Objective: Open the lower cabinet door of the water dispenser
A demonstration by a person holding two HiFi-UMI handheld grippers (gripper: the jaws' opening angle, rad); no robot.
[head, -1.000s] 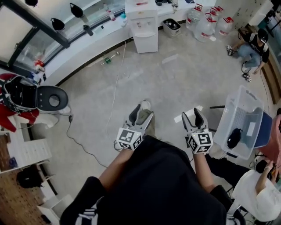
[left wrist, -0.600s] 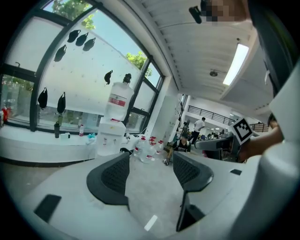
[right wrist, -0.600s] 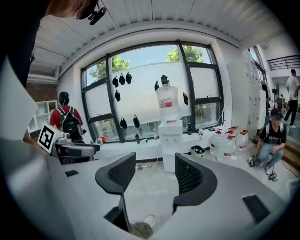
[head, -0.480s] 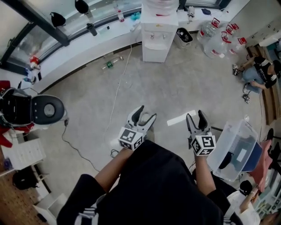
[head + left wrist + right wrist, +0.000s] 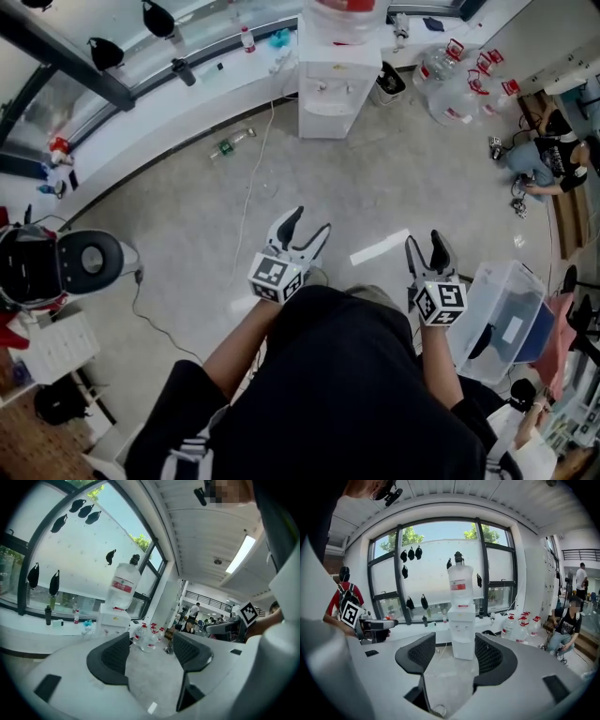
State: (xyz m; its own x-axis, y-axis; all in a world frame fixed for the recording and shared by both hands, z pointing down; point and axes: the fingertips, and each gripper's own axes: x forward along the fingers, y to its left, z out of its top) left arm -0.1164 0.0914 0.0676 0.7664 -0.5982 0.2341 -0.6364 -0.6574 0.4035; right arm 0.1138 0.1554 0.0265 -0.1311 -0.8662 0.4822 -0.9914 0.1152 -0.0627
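The white water dispenser (image 5: 328,89) stands against the far counter with a big bottle (image 5: 342,14) on top. Its lower cabinet door (image 5: 323,122) is closed. Both grippers are held out over the floor, well short of it. My left gripper (image 5: 307,227) is open and empty; in the left gripper view (image 5: 150,644) the dispenser (image 5: 113,620) sits left of the jaws. My right gripper (image 5: 424,242) is open and empty too. In the right gripper view (image 5: 451,651) the dispenser (image 5: 462,630) shows between the jaws, with its lower door (image 5: 463,648) facing me.
Several water jugs (image 5: 450,80) and a small bin (image 5: 389,80) stand right of the dispenser. A clear plastic box (image 5: 502,323) is close at my right. A white cable (image 5: 251,187) runs across the floor. A person (image 5: 544,155) sits at the far right. A round black and white device (image 5: 89,262) stands left.
The dispenser has come closer in the head view as I walk towards it. Both grippers have moved forward with me, their jaws open as before.
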